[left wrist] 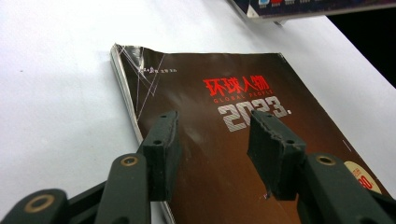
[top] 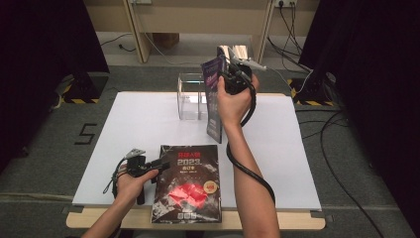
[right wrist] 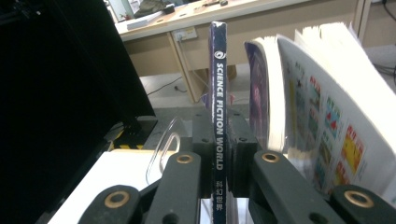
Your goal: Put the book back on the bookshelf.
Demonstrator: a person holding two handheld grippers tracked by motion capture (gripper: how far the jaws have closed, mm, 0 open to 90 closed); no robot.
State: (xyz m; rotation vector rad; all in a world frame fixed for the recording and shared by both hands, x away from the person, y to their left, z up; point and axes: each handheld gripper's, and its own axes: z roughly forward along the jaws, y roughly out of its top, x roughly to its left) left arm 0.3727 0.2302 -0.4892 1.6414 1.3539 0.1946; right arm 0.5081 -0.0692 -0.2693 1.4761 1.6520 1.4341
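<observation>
Lying flat at the near edge of the desk (top: 129,106), the dark magazine (top: 187,182) with red characters and "2023" on its cover is the closest thing to us; its bottom edge reaches over the wooden rim in the high view. Our left gripper (top: 159,165) rests at that magazine's upper left corner, held in the left hand (top: 131,181). In the left gripper view its jaws stand wide apart, and we see the cover between and beyond them, the worn corner with its fanned page edges just ahead. The pads press on nothing; whether their undersides touch the cover we cannot tell.

Farther out, our right hand (top: 233,101) is raised above the middle of the desk with the right gripper (top: 221,82) clamped narrow on the spine of a blue magazine (top: 214,101). In the right gripper view that spine reads "SCIENCE FICTION WORLD" and stands upright between the two pads, which press on it from both sides. The pages hang open and fan out to one side, showing coloured print. In the high view the magazine hangs on edge, its lower end near the white surface.

Just behind and left of it stands a clear acrylic holder (top: 190,96), upright near the far edge of the desk, close beside the held magazine.
</observation>
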